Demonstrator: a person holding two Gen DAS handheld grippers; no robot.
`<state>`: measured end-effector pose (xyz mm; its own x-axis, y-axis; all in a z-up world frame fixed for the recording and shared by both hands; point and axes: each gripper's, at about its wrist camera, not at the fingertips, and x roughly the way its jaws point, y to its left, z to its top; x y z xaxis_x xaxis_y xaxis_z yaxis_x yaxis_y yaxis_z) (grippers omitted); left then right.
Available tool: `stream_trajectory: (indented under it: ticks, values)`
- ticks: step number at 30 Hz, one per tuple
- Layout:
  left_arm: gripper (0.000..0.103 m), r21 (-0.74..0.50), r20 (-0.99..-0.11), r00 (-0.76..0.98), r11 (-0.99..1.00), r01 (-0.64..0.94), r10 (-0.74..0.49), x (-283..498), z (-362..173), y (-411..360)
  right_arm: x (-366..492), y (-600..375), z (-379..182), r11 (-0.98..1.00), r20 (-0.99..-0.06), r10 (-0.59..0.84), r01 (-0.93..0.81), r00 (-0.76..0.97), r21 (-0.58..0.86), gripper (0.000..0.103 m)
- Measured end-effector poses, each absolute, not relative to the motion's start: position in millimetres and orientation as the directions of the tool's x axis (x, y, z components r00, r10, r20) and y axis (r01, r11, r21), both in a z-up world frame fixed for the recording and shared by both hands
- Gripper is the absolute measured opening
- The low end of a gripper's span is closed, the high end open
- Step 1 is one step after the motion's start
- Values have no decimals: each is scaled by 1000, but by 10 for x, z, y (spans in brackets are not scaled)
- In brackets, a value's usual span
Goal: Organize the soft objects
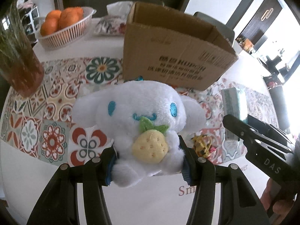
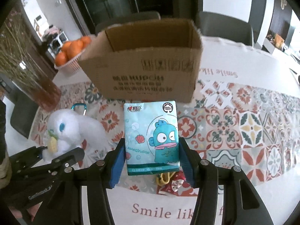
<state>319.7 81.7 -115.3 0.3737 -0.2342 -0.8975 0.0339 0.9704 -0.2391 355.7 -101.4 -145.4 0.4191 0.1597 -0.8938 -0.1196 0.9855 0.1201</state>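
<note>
My left gripper (image 1: 148, 161) is shut on a white plush dog (image 1: 138, 116) that holds a yellow strawberry; it hangs above the patterned tablecloth. The plush also shows in the right wrist view (image 2: 69, 129) with a blue carabiner at its top. My right gripper (image 2: 151, 161) is shut on a light-blue tissue pack (image 2: 151, 136) with a cartoon fish, held upright. That pack shows in the left wrist view (image 1: 233, 105), to the right of the plush. An open cardboard box (image 1: 174, 50) stands behind both, also in the right wrist view (image 2: 148, 61).
A small yellow and red keychain charm (image 2: 170, 180) lies on the cloth under the right gripper, seen too in the left wrist view (image 1: 202, 146). A basket of oranges (image 1: 63, 26), a vase of dried stems (image 1: 16, 56) and a floral pouch (image 1: 110, 26) stand at the left and back.
</note>
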Motion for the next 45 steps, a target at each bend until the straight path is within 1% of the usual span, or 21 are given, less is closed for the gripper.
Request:
stream_trajectory:
  ticks: [3, 12, 21, 34, 45]
  values:
    - [54, -239, -885, 399, 970, 49, -239, 3230, -1105, 758, 3522, -1035, -1299, 987, -875, 155, -112, 459, 116, 55]
    - [54, -243, -836, 481, 964, 106, -263, 3270, -736, 681, 3458, -1120, -891, 990, -816, 143, -83, 559, 117, 55]
    - [54, -232, -795, 542, 962, 142, -271, 3375, -429, 682, 3507, -1113, -558, 989, -767, 148, -90, 624, 117, 55]
    - [54, -199, -760, 594, 964, 176, -265, 3663, -113, 700, 3736, -1102, -226, 986, -726, 164, -108, 668, 123, 55]
    - [54, -187, -757, 592, 960, 211, -277, 4059, 0, 640, 4050, -1085, -54, 986, -715, 163, -127, 680, 104, 55]
